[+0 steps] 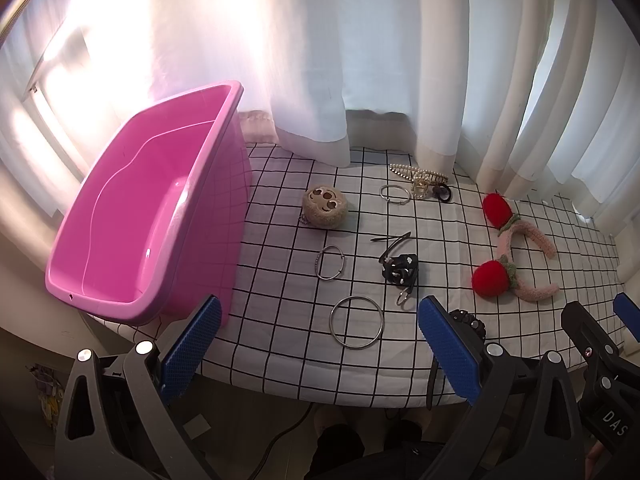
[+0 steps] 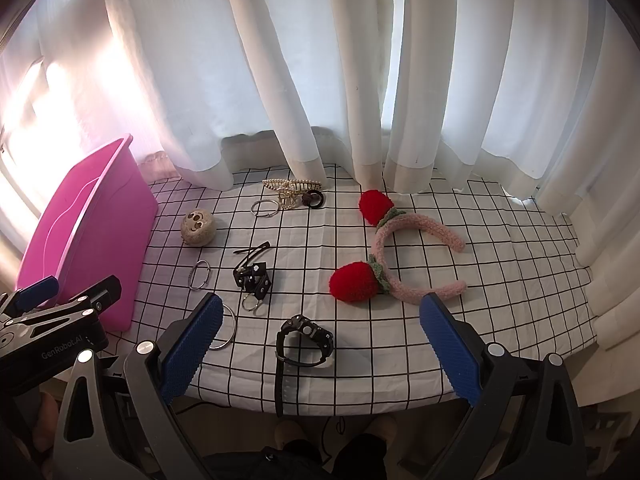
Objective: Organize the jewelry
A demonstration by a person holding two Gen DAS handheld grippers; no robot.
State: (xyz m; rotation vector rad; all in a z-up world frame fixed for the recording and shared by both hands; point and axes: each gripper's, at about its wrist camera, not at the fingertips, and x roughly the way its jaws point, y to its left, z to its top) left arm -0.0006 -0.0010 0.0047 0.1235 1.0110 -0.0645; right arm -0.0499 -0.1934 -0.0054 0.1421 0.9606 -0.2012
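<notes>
Left gripper (image 1: 320, 344): blue pads spread wide, gripping nothing, held above the near table edge with the large silver bangle (image 1: 357, 322) lying between them on the checked cloth (image 1: 280, 320). Right gripper (image 2: 320, 344): equally wide apart, empty, over the black watch (image 2: 306, 336). Pink bin (image 1: 140, 208) standing at left, strawberry headband (image 2: 400, 256) lying at right.

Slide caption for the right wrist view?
Open right gripper hovers over black watch on checked cloth, strawberry headband beyond.

A home, likely a bedroom. White curtains (image 2: 320, 80) hang behind a checked tablecloth (image 2: 460, 280). Hair accessories lie on it.
</notes>
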